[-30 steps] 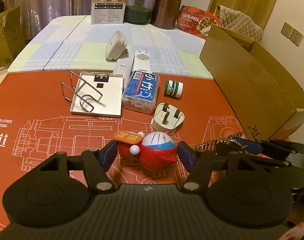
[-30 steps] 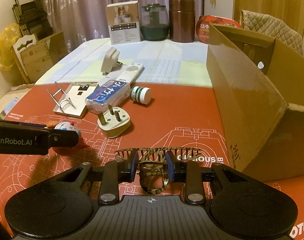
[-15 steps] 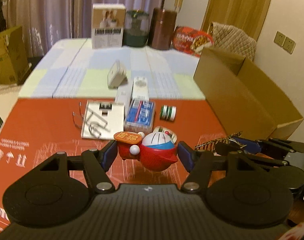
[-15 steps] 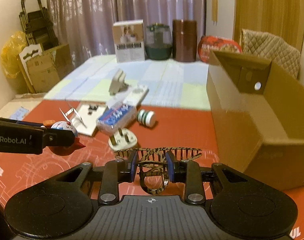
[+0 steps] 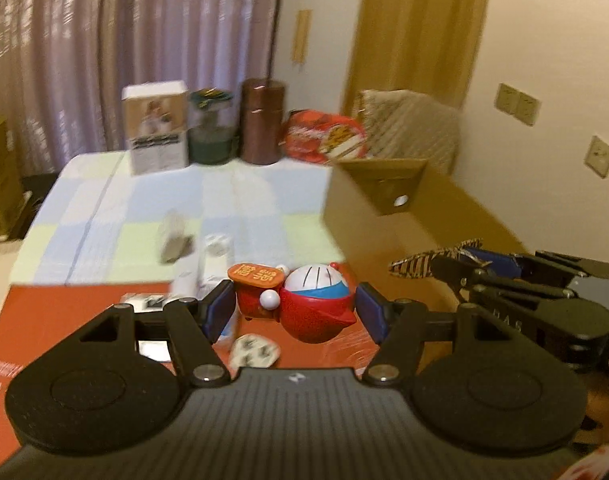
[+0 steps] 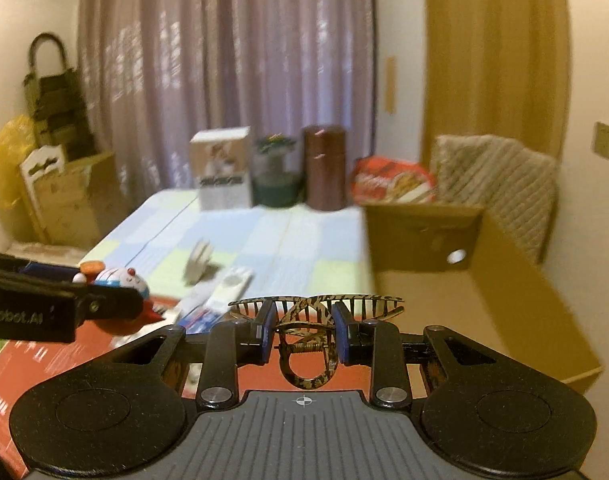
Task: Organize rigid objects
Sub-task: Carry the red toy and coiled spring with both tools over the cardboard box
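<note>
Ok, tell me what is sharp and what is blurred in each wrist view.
Left wrist view: the left gripper and its Doraemon toy are sharp, while the table items, cardboard box and curtain smear with motion blur. Right wrist view: the right gripper and tiger-stripe hair claw are crisp, the background is soft, and fisheye distortion bends the room's edges.

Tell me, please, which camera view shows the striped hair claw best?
The right wrist view: the hair claw sits centred and whole in the right tool. The left wrist view catches only its toothed end, side-on at the right edge.
</note>
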Demonstrator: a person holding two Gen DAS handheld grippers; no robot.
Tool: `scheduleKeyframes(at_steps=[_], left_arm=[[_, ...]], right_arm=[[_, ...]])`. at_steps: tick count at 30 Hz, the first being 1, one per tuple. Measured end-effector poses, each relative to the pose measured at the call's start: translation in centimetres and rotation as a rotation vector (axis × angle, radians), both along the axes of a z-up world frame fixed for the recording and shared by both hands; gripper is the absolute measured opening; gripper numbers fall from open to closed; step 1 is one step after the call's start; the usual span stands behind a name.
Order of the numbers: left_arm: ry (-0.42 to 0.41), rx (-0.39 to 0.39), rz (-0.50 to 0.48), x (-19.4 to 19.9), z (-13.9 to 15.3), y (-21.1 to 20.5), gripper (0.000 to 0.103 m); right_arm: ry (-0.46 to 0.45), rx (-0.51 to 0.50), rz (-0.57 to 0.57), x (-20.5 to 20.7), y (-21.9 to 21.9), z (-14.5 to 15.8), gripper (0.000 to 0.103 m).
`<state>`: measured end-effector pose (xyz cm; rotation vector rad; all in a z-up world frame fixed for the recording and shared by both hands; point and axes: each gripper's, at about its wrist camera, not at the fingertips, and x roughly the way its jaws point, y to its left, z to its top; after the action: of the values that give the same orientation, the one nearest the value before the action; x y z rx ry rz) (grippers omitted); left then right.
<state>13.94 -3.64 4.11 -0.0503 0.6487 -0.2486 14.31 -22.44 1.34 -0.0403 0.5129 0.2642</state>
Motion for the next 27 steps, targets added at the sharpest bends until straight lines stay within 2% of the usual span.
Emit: scheduleKeyframes(at_steps=[6,13,18,27], left_arm=[[0.002,-0.024,-0.101,1.8,0.4,-5.4,0.062],[0.022,-0.049,-0.205,3.9,-0.4,-11.3,0.061],[0.038,-0.032,-0.255,5.3,-1.4,-14.2,0.062],[0.071,-0.010,-0.287,6.4,-3.0,-15.7,0.062]], right_arm=[[-0.013,-0.001,-0.115,1.2,-6.0,1.6,0.027],[0.044,0.018,-0.202,2.5,-12.0,0.7,0.027],[0.077,0.045,-0.230,2.9,-14.2,-0.2,0.027],[0.100,0.068,-0.241,3.4,-15.7,-1.4,0.027]])
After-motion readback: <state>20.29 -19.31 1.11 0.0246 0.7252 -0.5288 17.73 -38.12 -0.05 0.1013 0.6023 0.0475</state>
